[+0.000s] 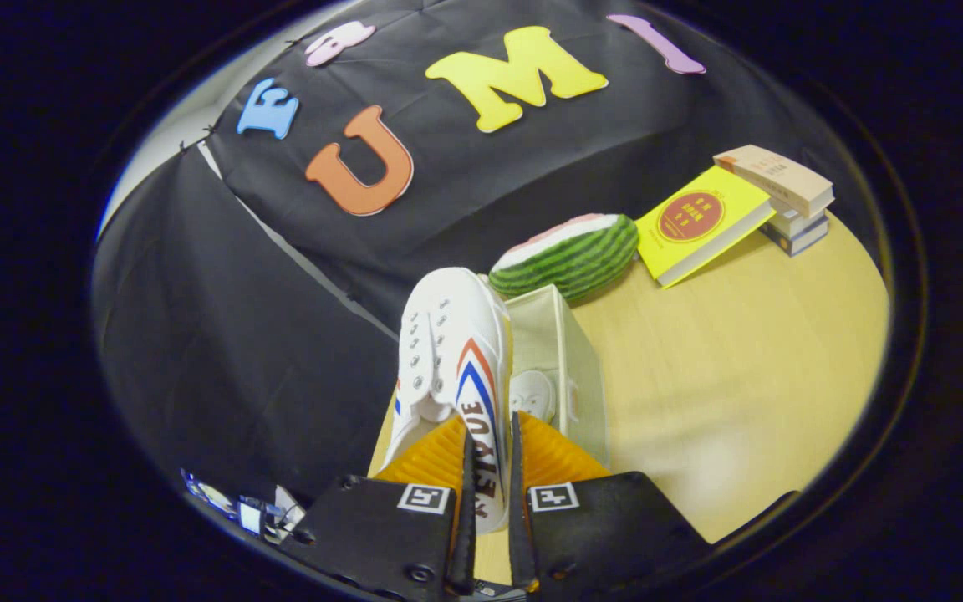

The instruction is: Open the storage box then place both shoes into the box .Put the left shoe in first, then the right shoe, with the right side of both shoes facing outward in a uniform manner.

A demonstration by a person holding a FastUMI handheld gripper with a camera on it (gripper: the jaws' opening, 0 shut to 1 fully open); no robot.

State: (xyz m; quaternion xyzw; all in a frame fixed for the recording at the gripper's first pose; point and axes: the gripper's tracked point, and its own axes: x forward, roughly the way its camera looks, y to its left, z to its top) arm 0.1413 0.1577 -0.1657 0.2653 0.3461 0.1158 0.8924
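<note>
My gripper is shut on a white sneaker with red and blue stripes, both fingers pinching its side wall near the heel. The shoe hangs on its side, toe pointing away from me, striped side facing right. Just to its right stands the open beige fabric storage box on the wooden table. Inside the box I see something white and rounded, partly hidden by the held shoe; I cannot tell what it is.
A plush watermelon slice lies just beyond the box. Further right, a yellow book leans against a small stack of books. The black booth wall rises close behind and to the left of the table.
</note>
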